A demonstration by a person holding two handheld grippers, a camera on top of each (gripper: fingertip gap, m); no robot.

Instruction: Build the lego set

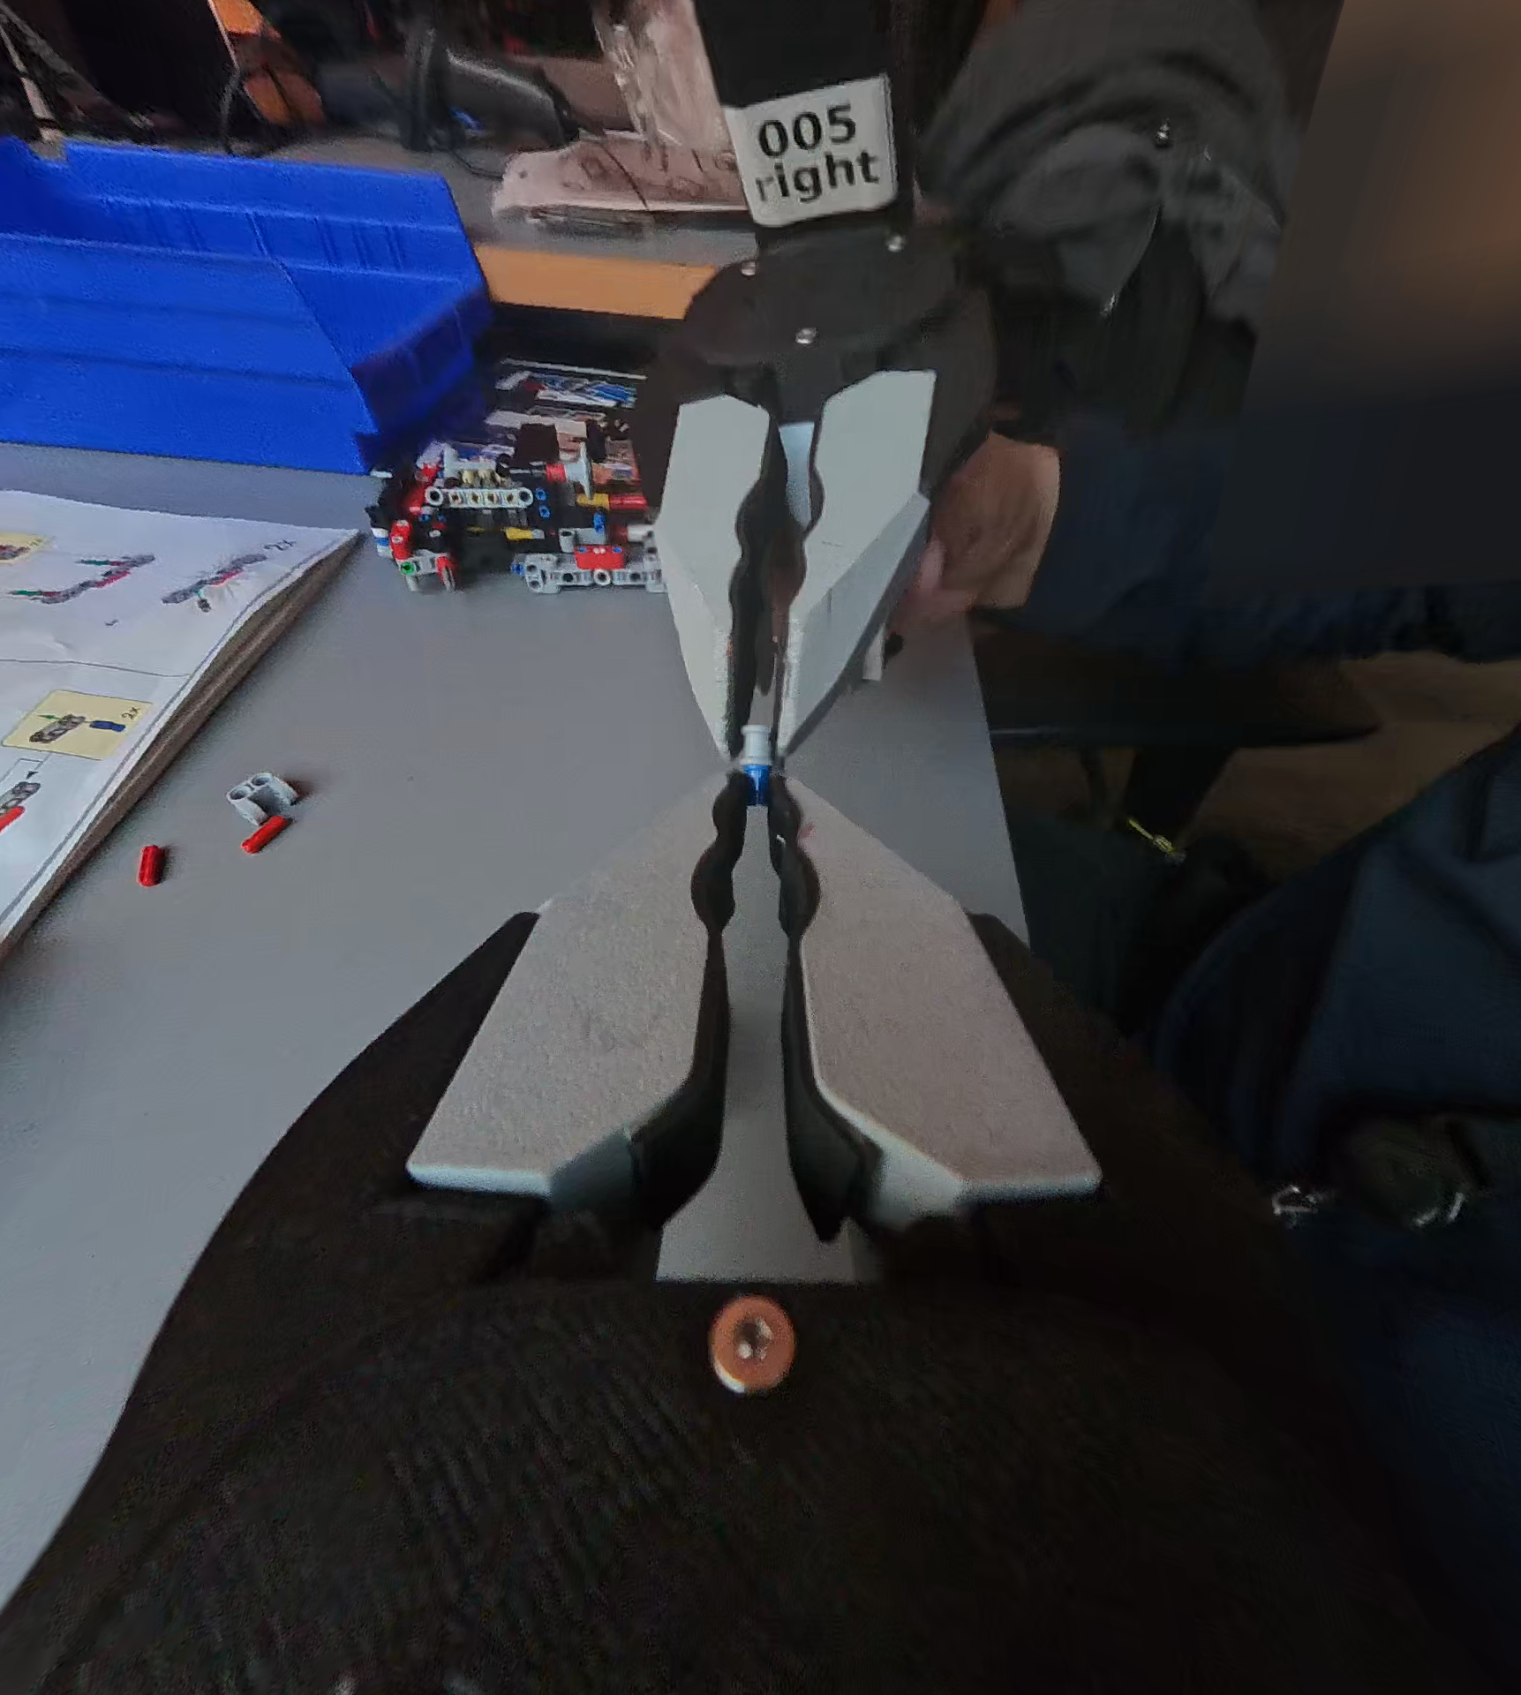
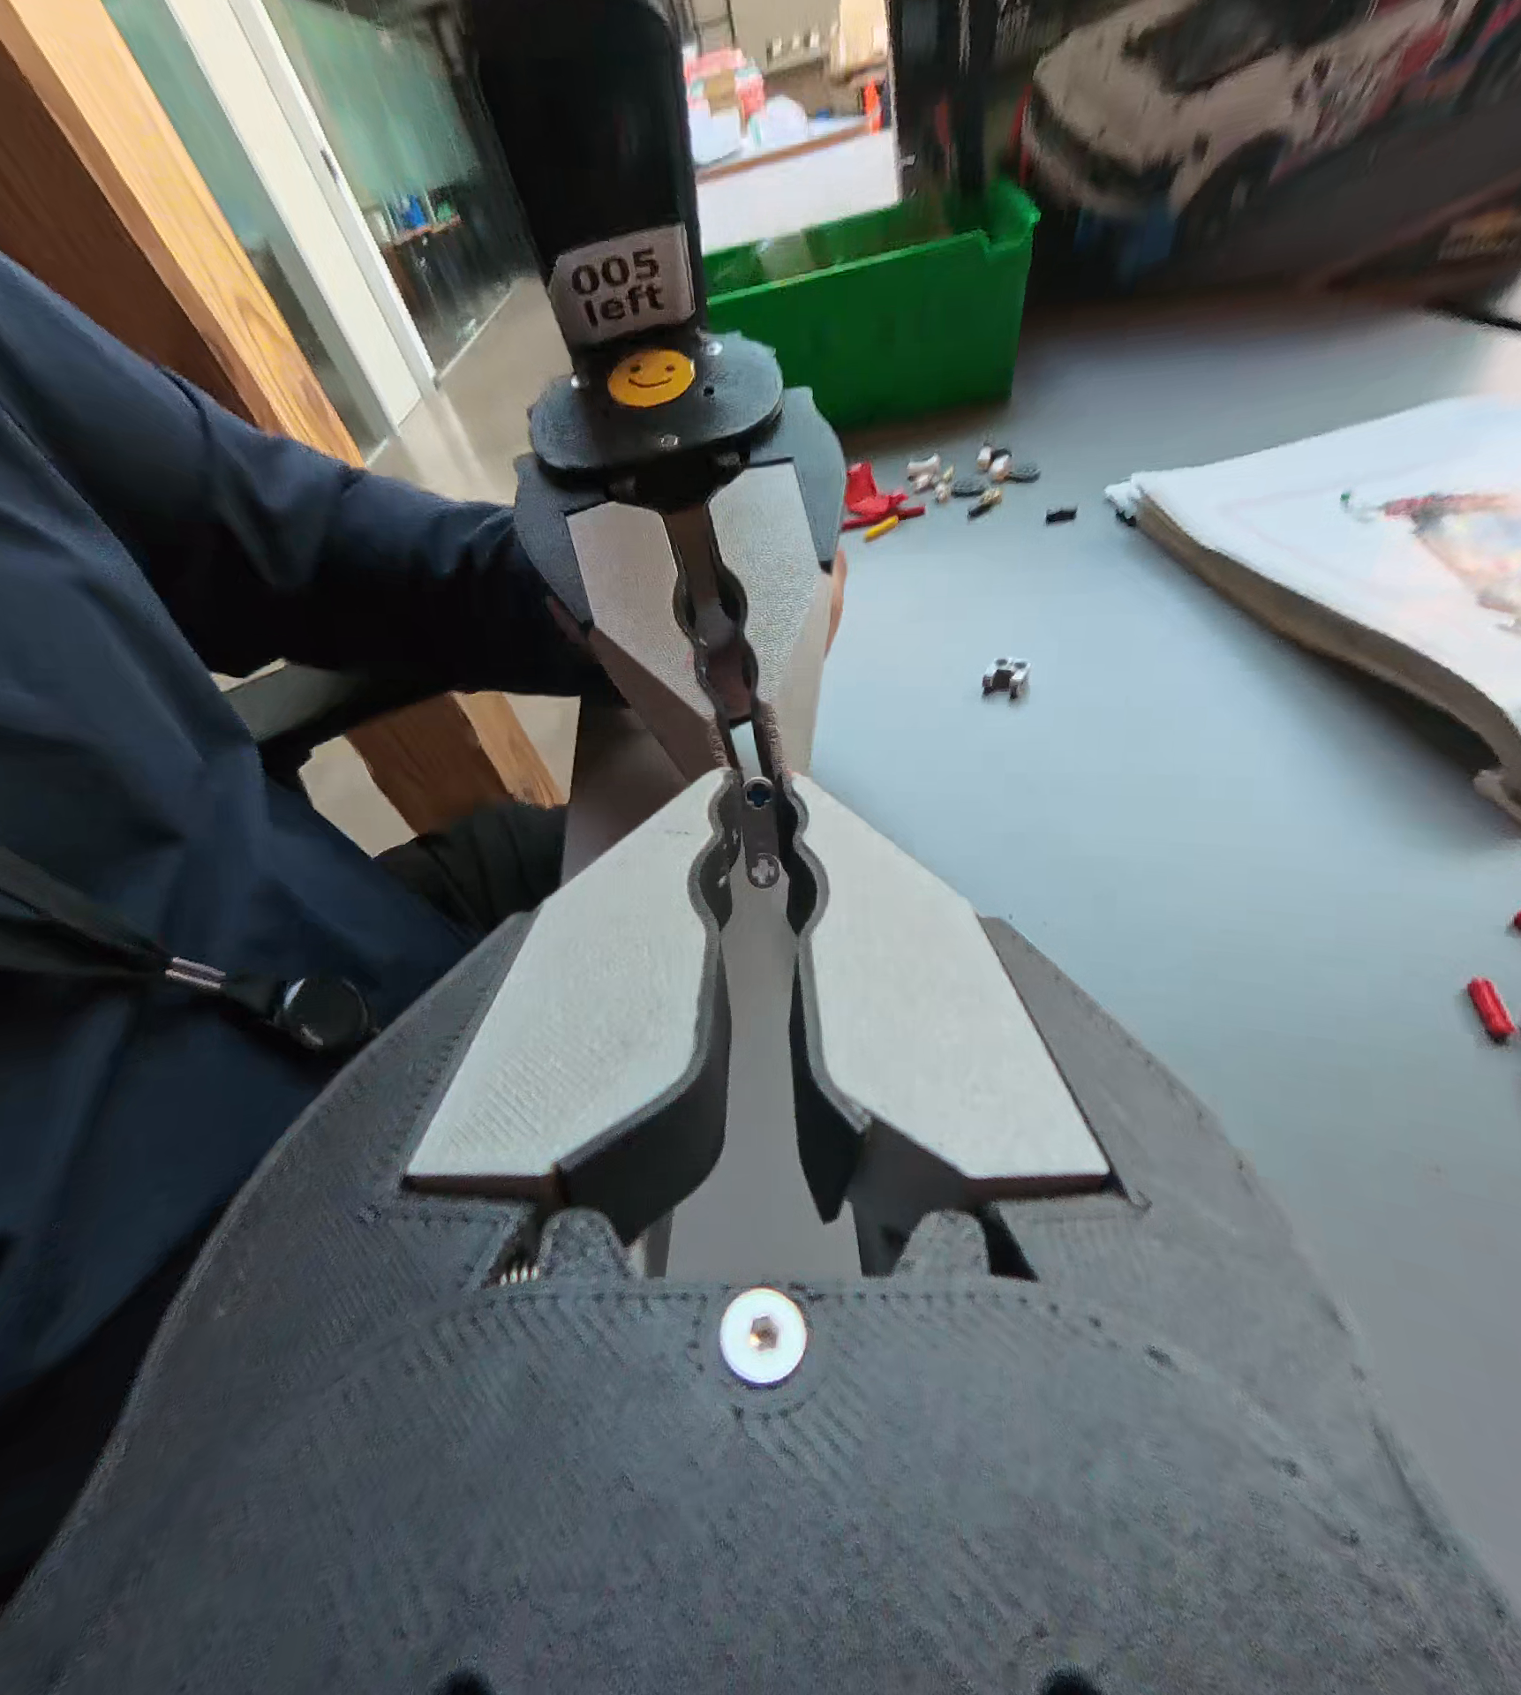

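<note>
Nearest the lens, the left gripper (image 1: 755, 796) has its jaws almost together, the black fingertips (image 1: 729, 816) pinching a small blue pin (image 1: 755, 787) by its lower end. The right gripper (image 2: 761, 830), tip to tip with it above the edge of the grey table (image 1: 463, 825), is nearly closed on a small grey connector (image 2: 758, 825) with two holes; the pin's pale end (image 1: 755, 738) reaches up between the right fingers, seemingly at the connector's front hole, though blur hides how deep it sits.

Both holds are at the very tips, so a slight twist or a push off the hole's line could pop the pin sideways or turn the connector in its hold, and either piece might drop past the table edge onto the person's lap.

On the table lie two red pins (image 1: 150, 864), a grey piece (image 1: 259, 794), an open booklet (image 1: 50, 642), a half-built model (image 1: 509, 527) and blue bins (image 1: 188, 293)
</note>
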